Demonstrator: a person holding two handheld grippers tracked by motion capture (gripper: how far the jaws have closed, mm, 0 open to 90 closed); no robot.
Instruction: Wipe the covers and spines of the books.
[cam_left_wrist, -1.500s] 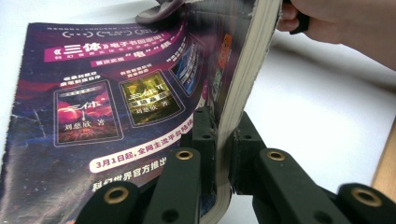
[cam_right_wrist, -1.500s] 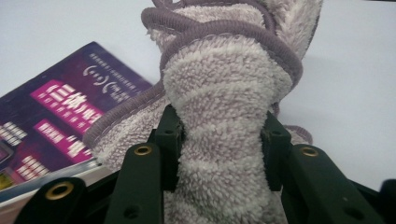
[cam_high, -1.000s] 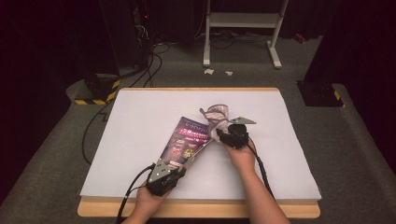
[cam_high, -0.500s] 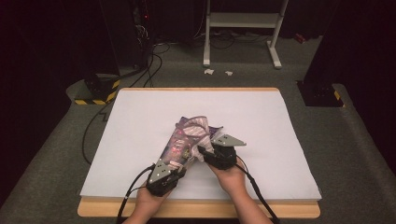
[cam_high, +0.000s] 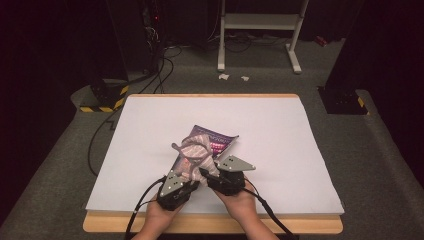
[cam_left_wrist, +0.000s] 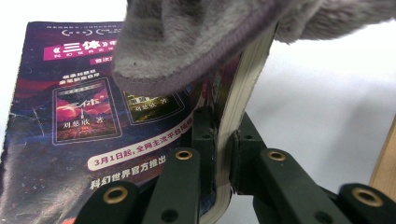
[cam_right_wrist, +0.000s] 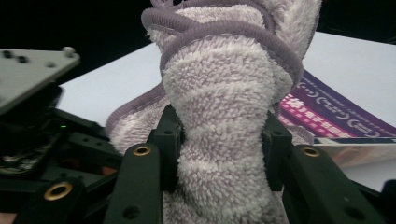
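A paperback book (cam_high: 221, 142) with a dark purple cover (cam_left_wrist: 79, 116) lies slanted on the white table, its near end raised. My left gripper (cam_high: 191, 178) is shut on that near edge, and its jaws (cam_left_wrist: 223, 140) pinch the page block. A fluffy pale-lilac cloth (cam_high: 192, 150) with a purple hem drapes over the book (cam_right_wrist: 327, 116). My right gripper (cam_high: 206, 173) is shut on a bunched fold of the cloth (cam_right_wrist: 224, 93), with the pads (cam_right_wrist: 223, 126) pressed into both sides. The two grippers sit close together near the front edge. The cloth (cam_left_wrist: 187, 42) hides the upper part of the cover.
The white sheet (cam_high: 280, 130) covers a wooden board with open room left, right and behind the book. Black cables trail from both grippers over the front edge. Beyond the table are a yellow-and-black striped floor box (cam_high: 102, 97) and a white metal stand (cam_high: 260, 30).
My right gripper has drawn the cloth along the book from its far end toward the person, ending beside my left gripper. The left gripper has kept still on the book.
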